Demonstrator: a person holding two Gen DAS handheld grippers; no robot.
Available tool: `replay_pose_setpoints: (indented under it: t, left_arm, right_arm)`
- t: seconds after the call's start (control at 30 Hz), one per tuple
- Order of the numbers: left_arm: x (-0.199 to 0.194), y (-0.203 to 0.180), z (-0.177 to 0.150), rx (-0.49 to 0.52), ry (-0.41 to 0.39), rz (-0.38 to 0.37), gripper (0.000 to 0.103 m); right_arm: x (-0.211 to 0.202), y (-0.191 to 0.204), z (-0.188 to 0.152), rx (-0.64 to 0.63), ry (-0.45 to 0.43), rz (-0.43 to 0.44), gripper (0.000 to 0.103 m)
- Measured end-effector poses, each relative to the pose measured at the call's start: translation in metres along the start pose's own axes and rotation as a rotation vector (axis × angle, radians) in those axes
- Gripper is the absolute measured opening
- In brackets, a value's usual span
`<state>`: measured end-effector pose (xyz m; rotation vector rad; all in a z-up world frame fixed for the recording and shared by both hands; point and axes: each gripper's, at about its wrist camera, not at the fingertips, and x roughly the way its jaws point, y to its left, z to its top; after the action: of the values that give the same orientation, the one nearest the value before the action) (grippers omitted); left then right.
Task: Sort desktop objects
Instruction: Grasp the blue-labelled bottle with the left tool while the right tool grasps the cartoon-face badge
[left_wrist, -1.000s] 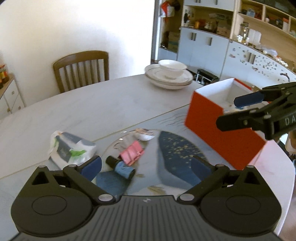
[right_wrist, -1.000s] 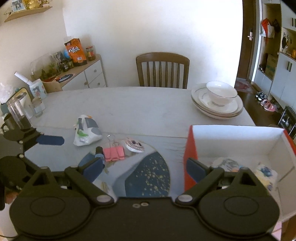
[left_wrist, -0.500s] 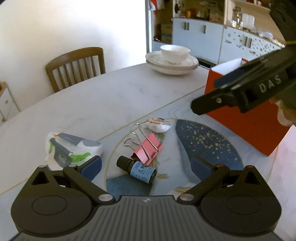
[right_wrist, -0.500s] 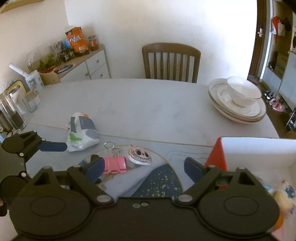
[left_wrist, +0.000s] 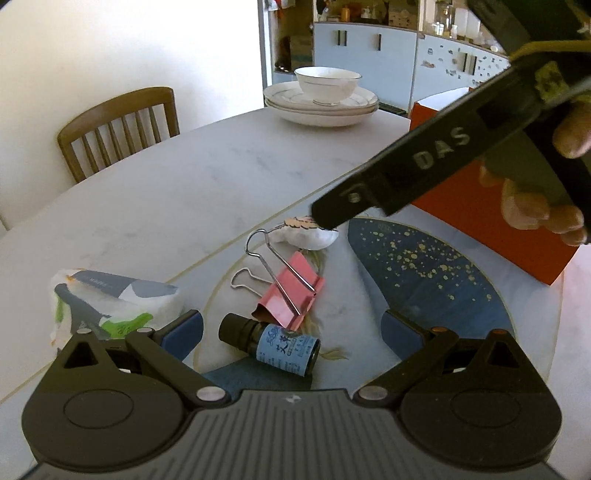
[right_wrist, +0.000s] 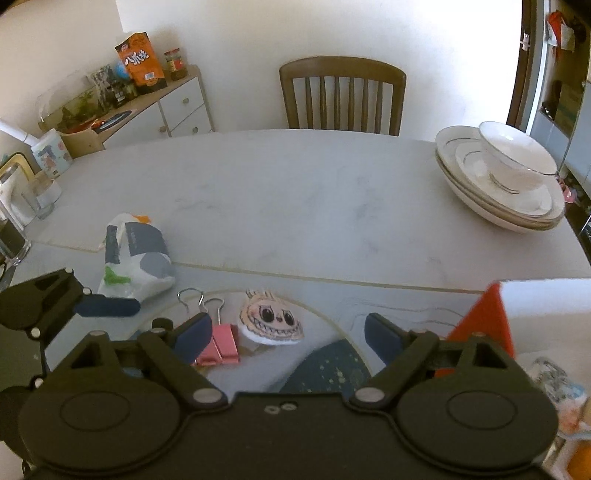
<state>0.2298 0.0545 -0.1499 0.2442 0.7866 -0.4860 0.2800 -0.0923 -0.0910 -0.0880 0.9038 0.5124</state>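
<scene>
Left gripper (left_wrist: 291, 328) agape over bottle (left_wrist: 271, 343); right gripper (right_wrist: 288, 332) agape.

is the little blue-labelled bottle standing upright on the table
No, the bottle lies on its side, black cap pointing left, right next to the pink binder clip between the open left hand-held gripper's fingers.

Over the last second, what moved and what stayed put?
The right gripper swung left from over the orange box to above the cartoon sticker, jaws open and empty. The left gripper closed in on the small bottle, also open. Binder clip, tissue pack, and plates unchanged.
</scene>
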Motion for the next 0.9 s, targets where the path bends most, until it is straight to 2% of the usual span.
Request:
replay_pose_setpoints:
  t: [0.3, 0.6, 0.8, 0.9]
  left_arm:
    - [0.010, 0.004, -0.007, 0.004, 0.004, -0.030, 0.103]
    - [0.013, 0.008, -0.012, -0.004, -0.003, -0.035, 0.102]
    - [0.015, 0.012, -0.013, -0.016, 0.004, -0.033, 0.088]
    - [0.014, 0.014, -0.014, -0.025, -0.003, -0.025, 0.081]
  right_arm:
    - [0.030, -0.003, 0.004, 0.010, 0.042, -0.009, 0.080]
    - [0.042, -0.006, 0.005, 0.014, 0.067, 0.008, 0.073]
    - [0.048, -0.006, 0.004, 0.019, 0.084, 0.013, 0.067]
    - [0.049, -0.006, 0.004, 0.021, 0.086, 0.013, 0.060]
